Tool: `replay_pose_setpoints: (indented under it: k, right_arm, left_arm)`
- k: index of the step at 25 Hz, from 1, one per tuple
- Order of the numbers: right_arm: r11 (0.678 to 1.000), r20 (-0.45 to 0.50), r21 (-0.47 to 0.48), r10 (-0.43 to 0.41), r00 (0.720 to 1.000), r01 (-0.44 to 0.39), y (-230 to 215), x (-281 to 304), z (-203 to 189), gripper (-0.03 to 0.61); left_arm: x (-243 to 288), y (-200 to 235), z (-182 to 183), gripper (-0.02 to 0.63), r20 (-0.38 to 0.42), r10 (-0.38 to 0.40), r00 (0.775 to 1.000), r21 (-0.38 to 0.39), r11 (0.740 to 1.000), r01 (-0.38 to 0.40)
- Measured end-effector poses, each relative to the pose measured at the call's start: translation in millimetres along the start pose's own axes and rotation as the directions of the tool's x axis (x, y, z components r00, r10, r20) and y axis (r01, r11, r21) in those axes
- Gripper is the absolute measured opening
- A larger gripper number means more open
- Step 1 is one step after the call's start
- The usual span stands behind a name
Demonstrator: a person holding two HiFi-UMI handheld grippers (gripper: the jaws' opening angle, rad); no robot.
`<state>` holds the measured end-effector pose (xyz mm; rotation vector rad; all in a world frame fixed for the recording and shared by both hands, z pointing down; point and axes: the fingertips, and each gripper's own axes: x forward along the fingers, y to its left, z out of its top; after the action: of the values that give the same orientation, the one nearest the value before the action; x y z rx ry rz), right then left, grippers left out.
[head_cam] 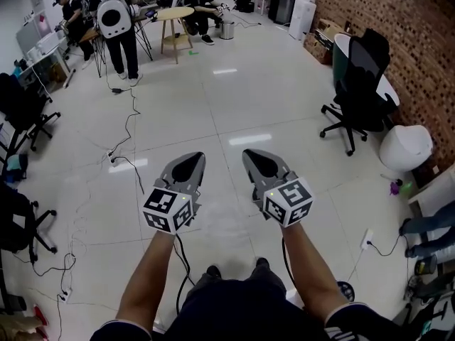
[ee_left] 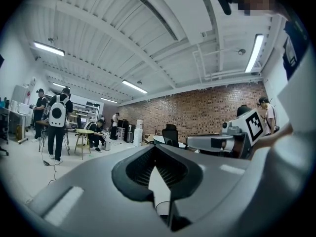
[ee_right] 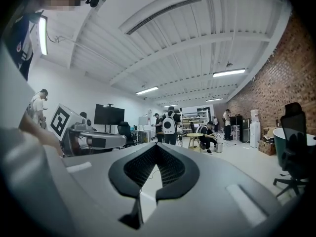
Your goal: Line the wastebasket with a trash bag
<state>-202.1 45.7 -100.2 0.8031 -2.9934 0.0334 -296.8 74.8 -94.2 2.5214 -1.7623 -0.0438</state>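
Observation:
My left gripper (head_cam: pixel 193 155) and right gripper (head_cam: pixel 249 152) are held side by side at about waist height over the pale tiled floor, both pointing forward. Each is shut with nothing between its jaws. In the left gripper view the closed jaws (ee_left: pixel 157 148) fill the lower frame and the right gripper (ee_left: pixel 191 141) shows beside them. In the right gripper view the closed jaws (ee_right: pixel 157 146) point down the room, with the left gripper (ee_right: pixel 122 140) alongside. A small metal bin (head_cam: pixel 227 28) stands far off by a round wooden table (head_cam: pixel 175 12). No trash bag is in sight.
A black office chair (head_cam: pixel 359 84) and a white rounded container (head_cam: pixel 405 148) stand at the right by the brick wall (head_cam: pixel 426 41). Cables (head_cam: pixel 126 130) trail over the floor at the left near black chairs (head_cam: pixel 21 109). People (head_cam: pixel 117 20) stand at the far end.

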Motion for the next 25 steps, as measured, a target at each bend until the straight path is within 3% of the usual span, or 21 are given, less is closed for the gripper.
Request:
replay_pose_setpoints:
  k: [12, 20, 25]
  right_arm:
    - [0.999, -0.052, 0.003, 0.054, 0.997, -0.054, -54.0, -7.2, -14.7, 0.000]
    - [0.997, -0.098, 0.033, 0.076, 0.992, -0.073, -58.7, -2.8, -59.9, 0.000]
    - [0.995, -0.135, 0.052, 0.088, 0.987, -0.082, -58.7, 0.9, -111.3, 0.000]
  left_arm:
    - [42.1, -22.4, -17.9, 0.011, -0.023, 0.073, 0.997, -0.046, 0.996, -0.074]
    - [46.1, -18.7, -70.0, 0.011, -0.096, 0.095, 0.991, -0.079, 0.992, -0.102]
    - [47.3, -5.8, -119.6, 0.011, -0.131, 0.127, 0.983, -0.111, 0.984, -0.142]
